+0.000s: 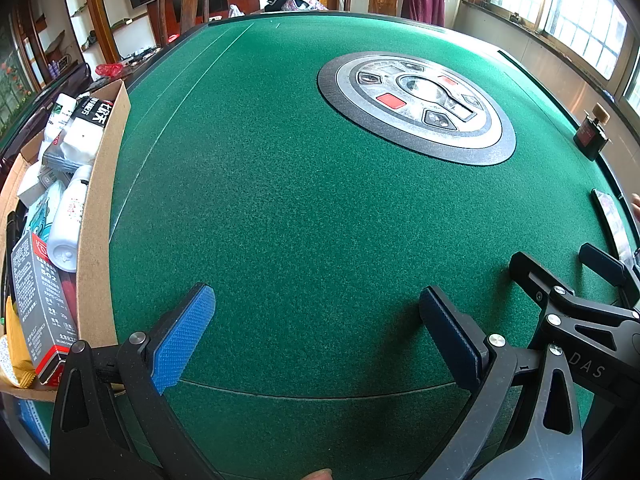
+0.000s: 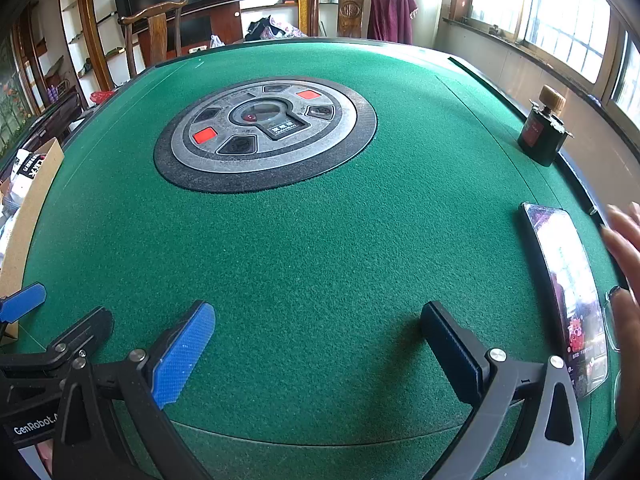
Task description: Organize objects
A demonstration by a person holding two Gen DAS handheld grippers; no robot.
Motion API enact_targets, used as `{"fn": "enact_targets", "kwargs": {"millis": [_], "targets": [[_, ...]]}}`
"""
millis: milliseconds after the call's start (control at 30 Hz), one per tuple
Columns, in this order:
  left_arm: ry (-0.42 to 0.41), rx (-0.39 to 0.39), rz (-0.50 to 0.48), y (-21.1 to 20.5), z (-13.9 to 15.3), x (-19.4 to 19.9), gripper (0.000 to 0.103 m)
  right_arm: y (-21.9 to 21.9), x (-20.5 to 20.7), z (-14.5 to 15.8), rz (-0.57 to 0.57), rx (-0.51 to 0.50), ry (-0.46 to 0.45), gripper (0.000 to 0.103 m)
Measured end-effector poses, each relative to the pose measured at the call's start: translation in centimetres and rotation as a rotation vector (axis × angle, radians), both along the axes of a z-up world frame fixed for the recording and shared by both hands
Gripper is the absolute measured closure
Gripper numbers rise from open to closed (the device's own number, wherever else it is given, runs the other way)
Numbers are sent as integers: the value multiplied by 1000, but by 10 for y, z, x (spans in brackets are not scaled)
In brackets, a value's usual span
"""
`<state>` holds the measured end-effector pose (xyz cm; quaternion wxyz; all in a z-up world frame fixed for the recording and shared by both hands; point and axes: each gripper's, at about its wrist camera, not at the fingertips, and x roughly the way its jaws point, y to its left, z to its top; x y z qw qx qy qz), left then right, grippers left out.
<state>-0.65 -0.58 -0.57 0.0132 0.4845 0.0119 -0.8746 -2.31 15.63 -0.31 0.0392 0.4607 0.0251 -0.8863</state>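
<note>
A cardboard box (image 1: 96, 208) full of packets, a white bottle (image 1: 70, 220) and a grey carton (image 1: 40, 300) stands at the table's left edge; its wall shows in the right wrist view (image 2: 28, 216). My left gripper (image 1: 316, 332) is open and empty over bare green felt, just right of the box. My right gripper (image 2: 318, 348) is open and empty beside it; its fingers show in the left wrist view (image 1: 600, 264). A dark bottle with a cork top (image 2: 542, 132) stands at the right edge. A phone (image 2: 568, 292) lies at the near right.
The green felt mahjong table (image 2: 320, 260) has a round control panel (image 2: 266, 132) in its middle. A bare hand (image 2: 626, 248) hovers by the phone. Wooden chairs (image 2: 156, 36), shelves and windows surround the table.
</note>
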Motion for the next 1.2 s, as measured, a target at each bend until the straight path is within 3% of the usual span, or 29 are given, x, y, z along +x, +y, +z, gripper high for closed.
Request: {"fn": "enact_targets", "kwargs": {"millis": [1200], "targets": [[0,0,1,0,0,0,0,0,0,2,4,0,10,0]]}}
